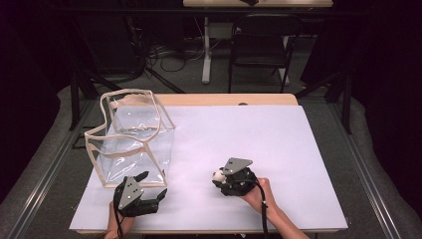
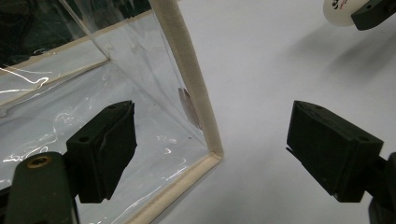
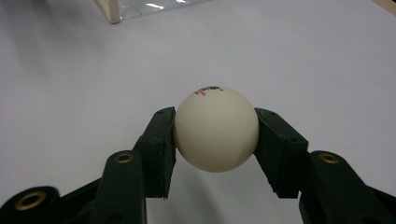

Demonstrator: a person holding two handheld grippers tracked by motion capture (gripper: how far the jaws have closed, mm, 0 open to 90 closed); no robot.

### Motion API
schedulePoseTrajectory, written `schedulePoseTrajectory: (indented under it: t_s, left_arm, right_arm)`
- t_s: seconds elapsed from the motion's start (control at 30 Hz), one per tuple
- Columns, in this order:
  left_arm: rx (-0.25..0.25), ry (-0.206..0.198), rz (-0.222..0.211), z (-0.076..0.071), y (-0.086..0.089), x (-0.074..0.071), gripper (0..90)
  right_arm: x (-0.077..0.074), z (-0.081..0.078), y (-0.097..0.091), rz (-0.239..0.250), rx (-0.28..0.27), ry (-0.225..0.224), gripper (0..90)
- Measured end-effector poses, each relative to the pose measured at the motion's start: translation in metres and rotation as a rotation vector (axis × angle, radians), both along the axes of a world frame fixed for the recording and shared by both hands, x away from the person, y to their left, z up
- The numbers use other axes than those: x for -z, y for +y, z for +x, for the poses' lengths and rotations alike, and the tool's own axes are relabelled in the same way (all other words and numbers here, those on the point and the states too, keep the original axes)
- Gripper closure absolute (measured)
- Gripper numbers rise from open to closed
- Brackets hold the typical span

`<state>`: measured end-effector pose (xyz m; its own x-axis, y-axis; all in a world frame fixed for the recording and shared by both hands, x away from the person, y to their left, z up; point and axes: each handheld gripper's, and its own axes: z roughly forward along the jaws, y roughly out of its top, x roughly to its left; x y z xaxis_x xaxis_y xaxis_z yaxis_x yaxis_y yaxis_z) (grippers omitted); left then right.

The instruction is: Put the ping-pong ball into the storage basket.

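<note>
Right gripper (image 3: pixel 215 140): closed on the ball (image 3: pixel 216 129), one pad on each flank, print mark near the top. In the high view the gripper (image 1: pixel 219 180) sits low over the sheet (image 1: pixel 278 149), mid-table, near edge.

Ball: cream, round, no long axis, so grip angle hardly matters. In the high view it shows as a pale spot (image 1: pixel 218 175) at the gripper's left tip, facing the bag. Whether it rests on the sheet or hangs just above it, I cannot tell.

Left gripper (image 2: pixel 210 149): jaws wide apart, nothing between the pads. The bag's near corner seam (image 2: pixel 196 100) stands in the gap, touching neither pad. In the high view the gripper (image 1: pixel 152 186) is just beside the bag's front lower corner.

Bag (image 1: pixel 132 137): clear plastic box shape, cream binding, standing on the sheet at the left; the rim on top looks open, though the frames do not settle it. Nothing seen inside.

Key relation: the bag lies to the left of the ball and farther from the person, well apart across bare sheet. The opening is high, so my read is the ball must go up and over the rim, not in from the side.

Nearer hand: left is at the bag, placed to steady it; right carries the ball.

Risk, judged: soft walls may sag if the rim is nudged.
</note>
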<state>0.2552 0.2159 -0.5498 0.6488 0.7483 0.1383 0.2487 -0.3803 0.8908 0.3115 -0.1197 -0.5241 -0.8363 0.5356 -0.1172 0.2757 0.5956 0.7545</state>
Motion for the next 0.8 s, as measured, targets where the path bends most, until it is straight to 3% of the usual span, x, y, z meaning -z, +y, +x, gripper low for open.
schedulePoseTrajectory:
  t_s: [0.8]
  left_arm:
    - [0.003,-0.002,0.0,0.001,0.0,0.0,16.0]
  right_arm:
    - [-0.014,0.013,0.001,0.0,0.016,-0.023,50.6]
